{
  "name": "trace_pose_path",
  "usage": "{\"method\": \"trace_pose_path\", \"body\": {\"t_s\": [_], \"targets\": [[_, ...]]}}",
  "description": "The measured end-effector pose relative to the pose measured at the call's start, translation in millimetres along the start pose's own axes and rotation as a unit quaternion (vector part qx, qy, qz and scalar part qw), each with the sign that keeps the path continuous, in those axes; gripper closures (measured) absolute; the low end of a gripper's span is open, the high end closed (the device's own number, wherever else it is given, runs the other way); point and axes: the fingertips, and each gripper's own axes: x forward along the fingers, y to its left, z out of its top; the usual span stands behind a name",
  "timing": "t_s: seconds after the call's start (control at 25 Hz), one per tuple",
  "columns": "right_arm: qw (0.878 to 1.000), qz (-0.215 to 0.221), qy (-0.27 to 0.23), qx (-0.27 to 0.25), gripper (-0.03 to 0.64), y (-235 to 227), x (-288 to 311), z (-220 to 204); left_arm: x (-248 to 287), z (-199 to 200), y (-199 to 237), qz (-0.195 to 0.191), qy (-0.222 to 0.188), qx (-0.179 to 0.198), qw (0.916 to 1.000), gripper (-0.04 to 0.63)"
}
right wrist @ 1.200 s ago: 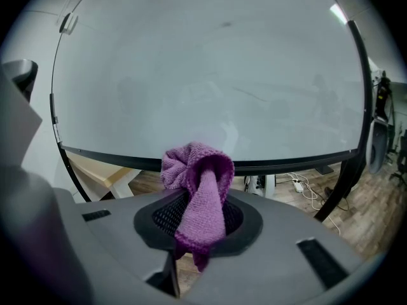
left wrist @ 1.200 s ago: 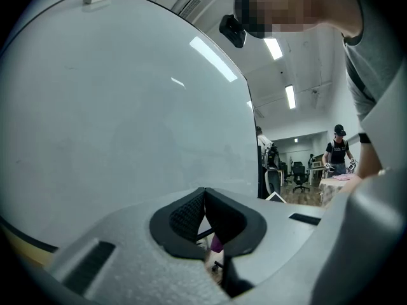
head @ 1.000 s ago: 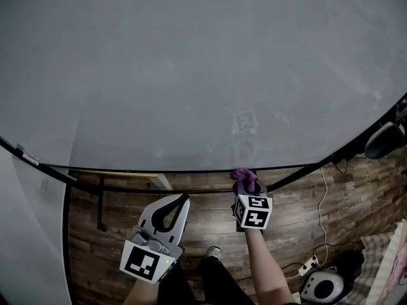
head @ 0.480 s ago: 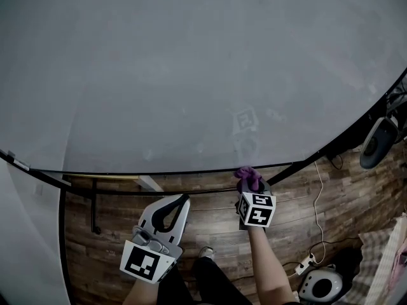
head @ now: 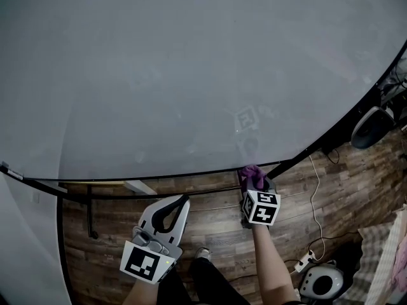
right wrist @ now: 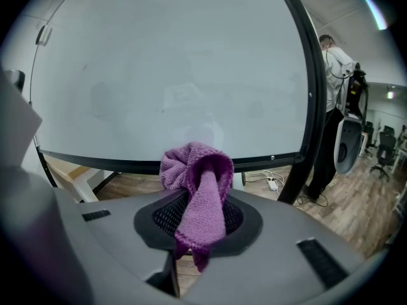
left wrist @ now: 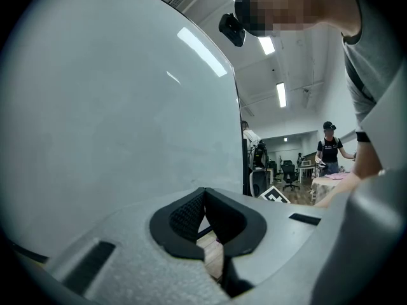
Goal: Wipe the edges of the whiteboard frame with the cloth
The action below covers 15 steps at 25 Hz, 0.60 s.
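Note:
A large whiteboard (head: pixel 191 68) fills the head view, its black bottom frame edge (head: pixel 159 177) curving across below it. My right gripper (head: pixel 252 178) is shut on a bunched purple cloth (head: pixel 252 175), and the cloth presses against that bottom edge right of centre. In the right gripper view the purple cloth (right wrist: pixel 198 186) sticks up between the jaws in front of the black frame edge (right wrist: pixel 191 162), with the frame's right side (right wrist: pixel 311 88) rising nearby. My left gripper (head: pixel 184 199) hangs lower, below the frame, shut on nothing; its tips (left wrist: pixel 205 192) meet.
Wood floor (head: pixel 210 221) lies below the board. A black stand leg (head: pixel 89 211) drops at the left. A white cable (head: pixel 315 189) and a power strip (head: pixel 304 264) lie at the right, near a round device (head: pixel 323 283). People stand in the far room (left wrist: pixel 329 148).
My right gripper and the cloth have slid a little to the right along the bottom frame edge. The head view has swung, so the board's corner sits higher at the right. The left gripper stays put.

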Motion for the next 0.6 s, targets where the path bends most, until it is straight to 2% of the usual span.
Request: {"method": "trace_pose_path", "body": {"t_s": [0.6], "targets": [[0.999,-0.045,-0.003,0.019,0.548,-72,2,5,37,-5,-21,-0.021,0.021,-0.002,0.9996,0.577]]}}
